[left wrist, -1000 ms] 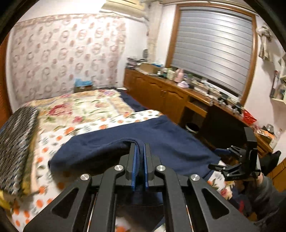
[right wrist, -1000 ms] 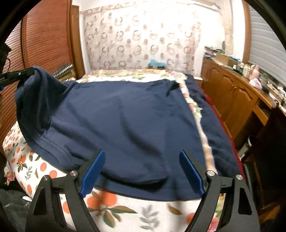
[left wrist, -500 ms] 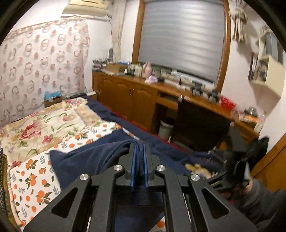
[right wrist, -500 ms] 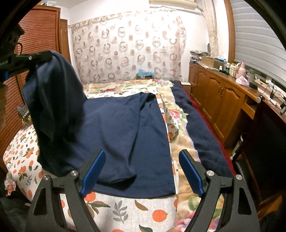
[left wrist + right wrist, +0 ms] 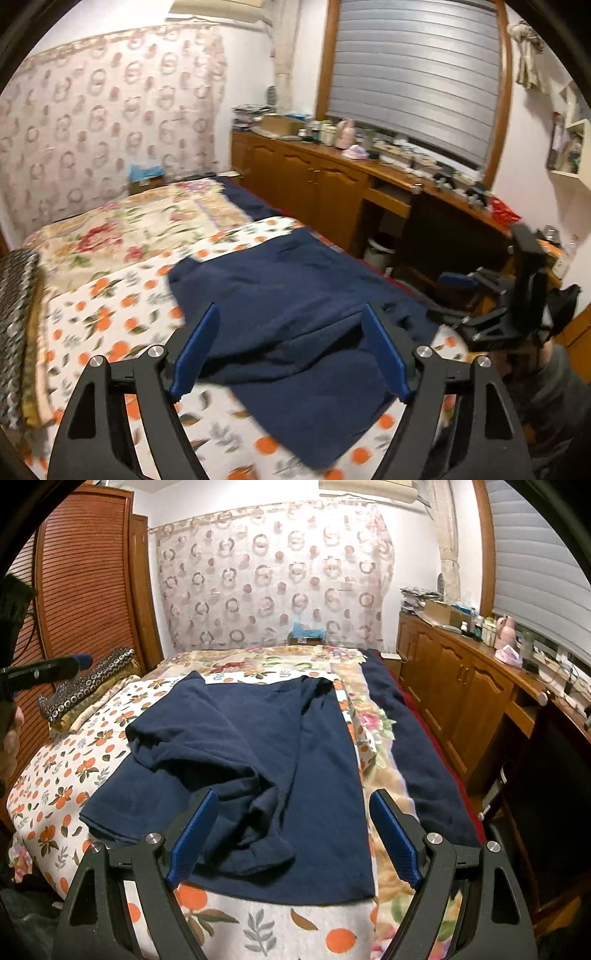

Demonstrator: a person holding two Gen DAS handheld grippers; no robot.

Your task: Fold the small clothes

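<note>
A navy blue T-shirt [image 5: 258, 760] lies on the bed's orange-print sheet [image 5: 62, 775], its left side folded over the middle in a loose, wrinkled heap. It also shows in the left wrist view [image 5: 295, 306]. My left gripper [image 5: 291, 350] is open and empty, above the shirt's near edge; it shows from the side at the far left of the right wrist view [image 5: 48, 668]. My right gripper [image 5: 295, 834] is open and empty, above the shirt's hem at the bed's foot; it appears at the right of the left wrist view [image 5: 491, 306].
A floral blanket [image 5: 280, 661] covers the bed's far end, a patterned cushion [image 5: 88, 690] lies at the left edge. A wooden cabinet and desk [image 5: 461, 686] with clutter run along the right wall. A louvred wooden wardrobe [image 5: 81, 590] stands on the left.
My left gripper held the shirt's side lifted, carried it over the middle, then opened and let it drop. The shirt now lies folded over itself. My right gripper stayed open.
</note>
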